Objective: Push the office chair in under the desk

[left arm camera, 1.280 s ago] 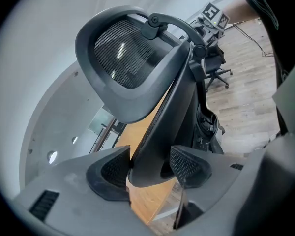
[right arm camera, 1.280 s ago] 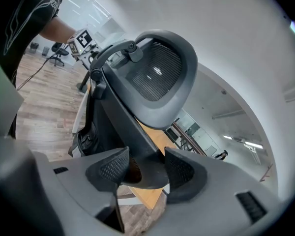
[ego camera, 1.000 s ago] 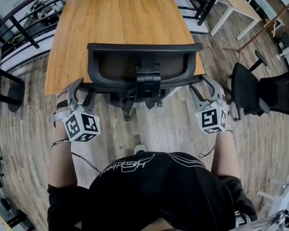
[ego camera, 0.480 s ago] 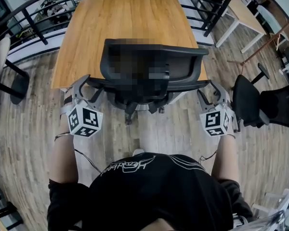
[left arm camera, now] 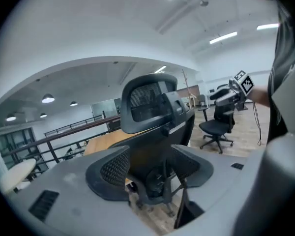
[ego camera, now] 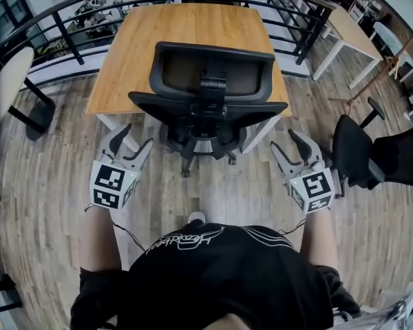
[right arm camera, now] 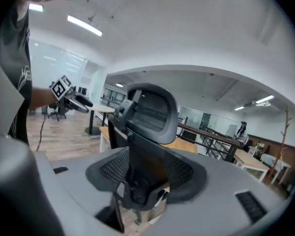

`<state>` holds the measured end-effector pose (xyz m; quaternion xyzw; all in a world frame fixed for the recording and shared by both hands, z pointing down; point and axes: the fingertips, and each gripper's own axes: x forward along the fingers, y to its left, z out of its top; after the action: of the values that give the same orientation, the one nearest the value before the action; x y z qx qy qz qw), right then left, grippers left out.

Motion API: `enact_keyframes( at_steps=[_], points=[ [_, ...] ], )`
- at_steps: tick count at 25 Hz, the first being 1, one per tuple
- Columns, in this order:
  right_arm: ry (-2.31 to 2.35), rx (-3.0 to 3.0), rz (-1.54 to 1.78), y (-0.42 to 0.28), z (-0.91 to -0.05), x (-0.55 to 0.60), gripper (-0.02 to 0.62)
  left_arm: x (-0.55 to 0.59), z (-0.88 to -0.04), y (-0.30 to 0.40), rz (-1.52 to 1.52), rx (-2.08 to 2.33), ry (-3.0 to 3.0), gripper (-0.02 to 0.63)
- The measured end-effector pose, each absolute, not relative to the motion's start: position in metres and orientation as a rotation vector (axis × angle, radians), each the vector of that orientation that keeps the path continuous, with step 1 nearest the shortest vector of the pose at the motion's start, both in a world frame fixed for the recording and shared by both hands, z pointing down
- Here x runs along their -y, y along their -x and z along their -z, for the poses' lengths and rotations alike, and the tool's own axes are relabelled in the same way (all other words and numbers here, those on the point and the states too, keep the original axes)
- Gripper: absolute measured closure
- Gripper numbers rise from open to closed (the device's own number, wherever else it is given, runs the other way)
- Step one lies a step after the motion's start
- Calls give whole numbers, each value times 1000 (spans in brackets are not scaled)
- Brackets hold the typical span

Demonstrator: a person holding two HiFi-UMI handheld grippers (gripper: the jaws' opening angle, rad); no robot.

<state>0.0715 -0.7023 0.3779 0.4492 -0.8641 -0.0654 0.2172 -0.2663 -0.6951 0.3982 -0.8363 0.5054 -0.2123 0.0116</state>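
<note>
The black office chair (ego camera: 210, 74) stands with its seat under the front edge of the wooden desk (ego camera: 158, 33), backrest toward me. My left gripper (ego camera: 134, 139) hovers open over the floor, left of the chair's base and apart from it. My right gripper (ego camera: 286, 143) is open on the other side, also clear of the chair. In the left gripper view the chair (left arm camera: 152, 112) shows beyond the open left gripper (left arm camera: 150, 168). In the right gripper view the chair (right arm camera: 147, 117) likewise stands past the empty right gripper (right arm camera: 147, 173).
A second black chair (ego camera: 361, 146) stands close to my right gripper. A black railing (ego camera: 76, 40) runs behind the desk. A white table (ego camera: 351, 33) is at the back right and a pale round seat (ego camera: 14, 81) at the left. The floor is wood planks.
The chair has rolled away from me, further under the desk. Both grippers, which were at the chair's sides, have come off it and drawn back toward me.
</note>
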Motion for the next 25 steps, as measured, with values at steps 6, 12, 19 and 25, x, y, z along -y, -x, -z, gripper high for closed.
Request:
enact_keyframes(
  at_steps=[6, 12, 19, 25],
  points=[
    [-1123, 2637, -15, -57, -365, 615, 361, 602, -386, 184, 420, -1496, 2844, 443],
    [-1057, 2775, -178, -65, -361, 528, 443, 504, -359, 107, 78, -1334, 3089, 542],
    [-982, 2909, -248, -81, -337, 432, 526, 417, -328, 40, -99, -1147, 3189, 592],
    [-855, 3007, -352, -93, -330, 372, 545, 359, -320, -9, -145, -1010, 3230, 598]
  ],
)
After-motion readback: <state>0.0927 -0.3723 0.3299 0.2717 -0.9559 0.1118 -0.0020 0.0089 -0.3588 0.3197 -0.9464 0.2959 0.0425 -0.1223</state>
